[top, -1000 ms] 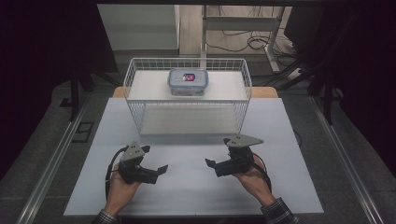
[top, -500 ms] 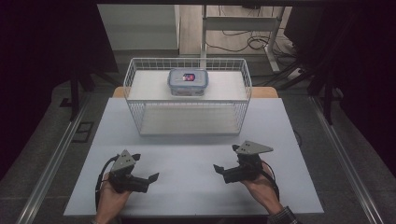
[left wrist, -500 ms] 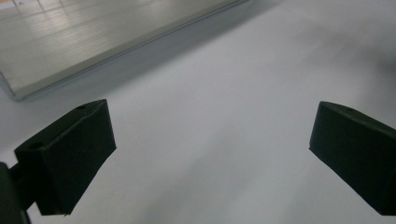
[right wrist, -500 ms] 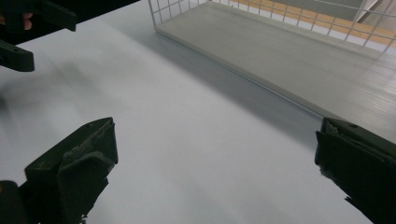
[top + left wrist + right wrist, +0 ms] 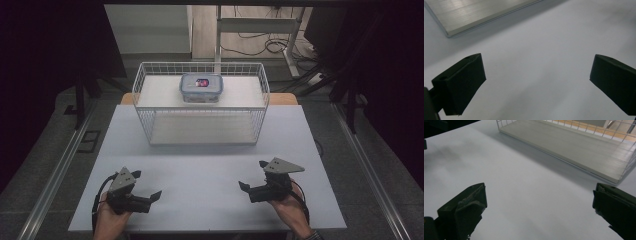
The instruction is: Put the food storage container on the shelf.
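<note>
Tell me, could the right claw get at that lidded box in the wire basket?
Probably yes. The right claw is open and empty, the basket has no cover, and nothing lies between. It would need to go over the wire wall to the box.

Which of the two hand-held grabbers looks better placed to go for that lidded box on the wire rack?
Probably the right gripper. It sits a little farther up the table, nearer the wire rack, and its own view faces the rack. The left gripper lies closer to the near edge. Both are open; the box is far from either.

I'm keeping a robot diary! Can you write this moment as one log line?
left gripper: open, holding nothing | right gripper: open, holding nothing | lidded box: inside wire basket
</note>
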Tool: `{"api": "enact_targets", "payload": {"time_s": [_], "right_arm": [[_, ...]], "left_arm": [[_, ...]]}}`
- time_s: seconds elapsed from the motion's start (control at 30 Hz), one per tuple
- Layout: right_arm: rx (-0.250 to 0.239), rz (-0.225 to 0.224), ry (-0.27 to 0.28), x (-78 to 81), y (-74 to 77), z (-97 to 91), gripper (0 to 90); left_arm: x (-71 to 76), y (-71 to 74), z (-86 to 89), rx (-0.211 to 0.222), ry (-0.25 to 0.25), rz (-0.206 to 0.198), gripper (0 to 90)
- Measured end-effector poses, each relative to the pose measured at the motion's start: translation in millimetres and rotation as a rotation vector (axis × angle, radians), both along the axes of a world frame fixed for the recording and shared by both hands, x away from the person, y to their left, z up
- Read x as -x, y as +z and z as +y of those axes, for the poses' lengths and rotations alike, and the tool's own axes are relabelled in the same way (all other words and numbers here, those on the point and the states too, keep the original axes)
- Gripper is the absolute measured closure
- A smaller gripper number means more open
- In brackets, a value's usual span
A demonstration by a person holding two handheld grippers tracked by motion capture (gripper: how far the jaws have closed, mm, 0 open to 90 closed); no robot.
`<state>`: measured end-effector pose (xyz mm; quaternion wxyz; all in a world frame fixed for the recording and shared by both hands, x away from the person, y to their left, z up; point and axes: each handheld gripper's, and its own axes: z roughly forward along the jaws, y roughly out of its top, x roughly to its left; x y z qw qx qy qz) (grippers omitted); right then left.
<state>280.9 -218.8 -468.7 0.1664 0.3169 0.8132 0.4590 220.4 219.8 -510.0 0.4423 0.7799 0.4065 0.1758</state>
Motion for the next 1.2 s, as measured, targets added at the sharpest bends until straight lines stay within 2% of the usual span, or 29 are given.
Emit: {"api": "enact_targets", "payload": {"time_s": [0.23, 0.37, 0.6, 0.93, 1.2], "right_arm": [[0.011, -0.001, -0.020, 6.3, -3.3, -9.5, 0.0], [0.017, -0.002, -0.029, 9.2, -6.3, -15.2, 0.0], [0.041, -0.005, -0.071, 13.9, -12.3, -29.2, 0.0], [0.060, 0.012, -0.111, 19.8, -19.2, -43.7, 0.0], [0.101, 0.036, -0.130, 24.3, -31.2, -52.4, 0.0]], "left_arm": [[8.7, -2.3, 8.9, -0.006, 0.014, 0.003, 0.0], [12.4, -5.4, 15.1, -0.011, 0.021, 0.019, 0.0], [20.9, -9.2, 28.8, -0.029, 0.054, 0.024, 0.0], [29.1, -16.3, 37.9, -0.087, 0.075, 0.024, 0.2], [31.2, -23.3, 39.5, -0.142, 0.084, 0.037, 0.0]]}}
